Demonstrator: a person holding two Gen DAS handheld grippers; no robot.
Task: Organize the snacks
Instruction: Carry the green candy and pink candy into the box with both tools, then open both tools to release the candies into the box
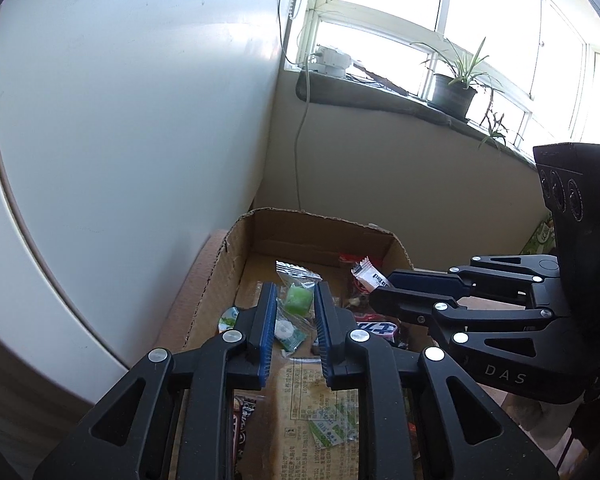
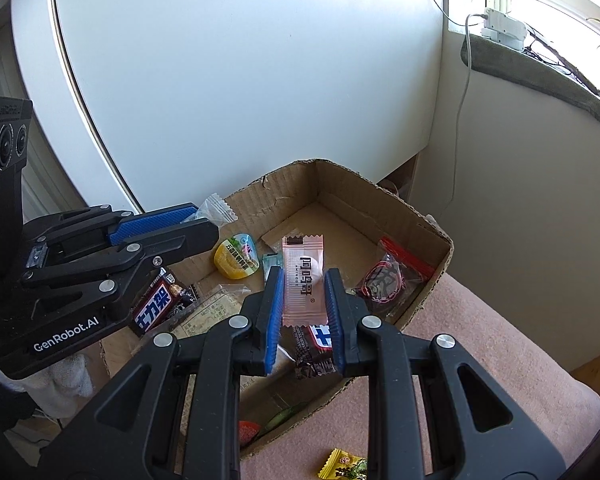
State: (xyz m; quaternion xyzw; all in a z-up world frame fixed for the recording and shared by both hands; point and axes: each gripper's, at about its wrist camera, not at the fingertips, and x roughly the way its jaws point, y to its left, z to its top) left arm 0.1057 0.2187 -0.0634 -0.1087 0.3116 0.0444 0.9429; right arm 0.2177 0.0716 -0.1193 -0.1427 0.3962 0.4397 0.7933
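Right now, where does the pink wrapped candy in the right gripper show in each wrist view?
Left wrist view: pink wrapped candy right of centre; its end sticks out at the tip of the right gripper.
Right wrist view: centre of the picture, upright between the blue pads.
Shared landmark: the cardboard box, open under both grippers.

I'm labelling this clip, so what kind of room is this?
Probably a room in a home: a potted plant on the windowsill, a pinkish cushioned seat, and a cardboard box of snacks resting on it.
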